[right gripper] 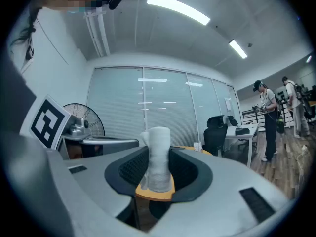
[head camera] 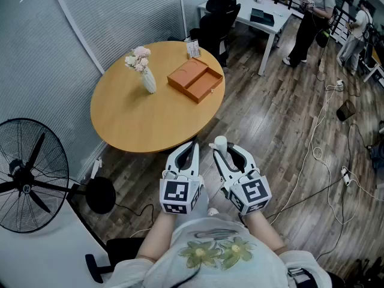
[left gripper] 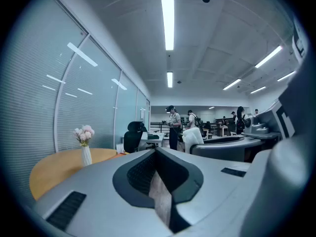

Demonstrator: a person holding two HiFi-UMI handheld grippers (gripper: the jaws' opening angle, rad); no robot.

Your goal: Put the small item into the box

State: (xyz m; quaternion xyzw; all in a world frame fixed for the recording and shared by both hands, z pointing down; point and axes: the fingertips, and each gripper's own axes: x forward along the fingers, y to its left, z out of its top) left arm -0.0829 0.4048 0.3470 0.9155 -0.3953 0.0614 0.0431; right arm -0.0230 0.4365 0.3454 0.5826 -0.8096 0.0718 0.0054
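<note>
The right claw pinches the small white item upright, well short of the round desk. The left claw is closed, empty. I'd carry it level over the open orange box, lower it inside, then let go.

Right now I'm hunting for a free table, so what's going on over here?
A person stands a little way off from the round wooden table, with tongs in each hand. The right tongs grip a small white cylindrical item. The left tongs are closed and empty. The open orange box sits on the table, and the item is not yet in it.
</note>
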